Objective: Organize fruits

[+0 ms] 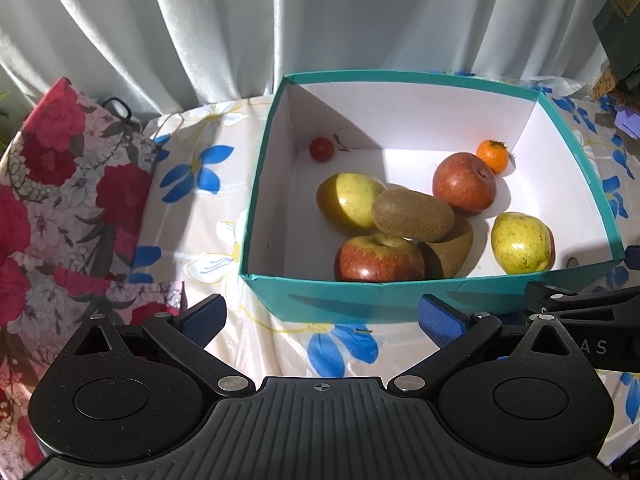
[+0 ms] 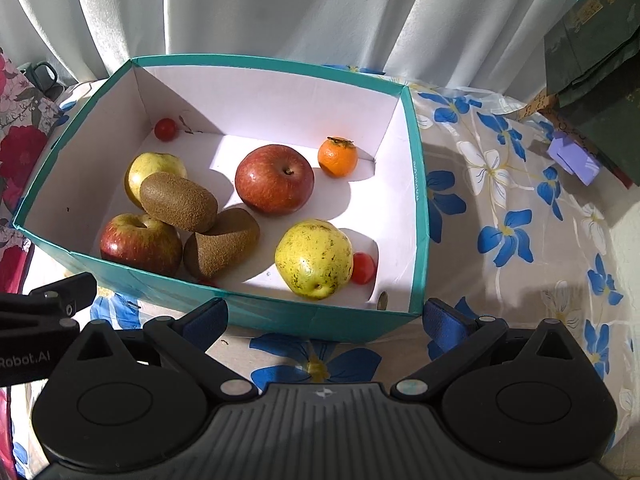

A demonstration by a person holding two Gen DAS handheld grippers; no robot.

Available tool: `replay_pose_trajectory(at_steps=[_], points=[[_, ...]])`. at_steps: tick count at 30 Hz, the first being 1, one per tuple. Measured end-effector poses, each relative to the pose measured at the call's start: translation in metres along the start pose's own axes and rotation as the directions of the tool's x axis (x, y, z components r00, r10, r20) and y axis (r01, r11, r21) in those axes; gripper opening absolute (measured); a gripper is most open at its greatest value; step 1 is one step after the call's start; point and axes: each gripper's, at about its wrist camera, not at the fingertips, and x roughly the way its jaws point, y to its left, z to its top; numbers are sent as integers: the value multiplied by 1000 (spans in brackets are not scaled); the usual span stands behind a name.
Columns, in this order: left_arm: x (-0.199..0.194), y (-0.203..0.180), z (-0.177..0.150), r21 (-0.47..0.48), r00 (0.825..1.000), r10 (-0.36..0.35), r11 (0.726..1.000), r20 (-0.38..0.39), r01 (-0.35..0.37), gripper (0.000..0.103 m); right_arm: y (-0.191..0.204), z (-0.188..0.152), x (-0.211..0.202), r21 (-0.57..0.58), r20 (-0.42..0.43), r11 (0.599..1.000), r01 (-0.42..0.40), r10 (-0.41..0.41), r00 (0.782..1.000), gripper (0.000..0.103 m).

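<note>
A surface covered with a cream cloth printed with blue flowers (image 2: pixel 500 216) carries a teal cardboard box with a white inside (image 2: pixel 416 200), open at the top, with pale grey curtains (image 2: pixel 280 8) hanging behind it. All the fruit lies inside the box. A red apple (image 2: pixel 274 178) sits near the middle, with a yellow-green speckled apple (image 2: pixel 314 258) nearer and to its right. At the near left is a red-and-yellow apple (image 2: pixel 140 242), and a second yellow-green apple (image 2: pixel 154 168) lies farther back on the left. Two brown fuzzy kiwis (image 2: pixel 178 201) lie between these, one resting on the other. A small orange persimmon-like fruit (image 2: pixel 337 157) sits by the far right wall. One small red cherry tomato (image 2: pixel 166 129) is in the far left corner; another (image 2: pixel 363 267) touches the speckled apple. The left hand-held gripper (image 1: pixel 320 320) and right hand-held gripper (image 2: pixel 326 320) both hover just before the box's near wall, blue pads spread wide, holding nothing.
</note>
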Motion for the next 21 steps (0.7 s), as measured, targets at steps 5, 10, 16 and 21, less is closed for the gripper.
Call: replay_pose_trajectory(at_steps=[5, 10, 16, 21], points=[[1, -1, 1, 3, 1000, -2, 1000, -4, 2, 103, -3, 0, 2, 12, -10, 1000, -7, 7, 1000, 103], [1, -3, 3, 5, 1000, -2, 1000, 6, 2, 103, -5, 0, 3, 18, -14, 1000, -11, 11, 1000, 103], [1, -3, 4, 1, 1000, 2, 1000, 10, -2, 103, -4, 0, 4, 18, -15, 1000, -12, 13, 1000, 103], [2, -4, 3, 2, 1000, 1, 1000, 9, -1, 103, -5, 1, 4, 18, -18, 1000, -13, 13, 1000, 103]])
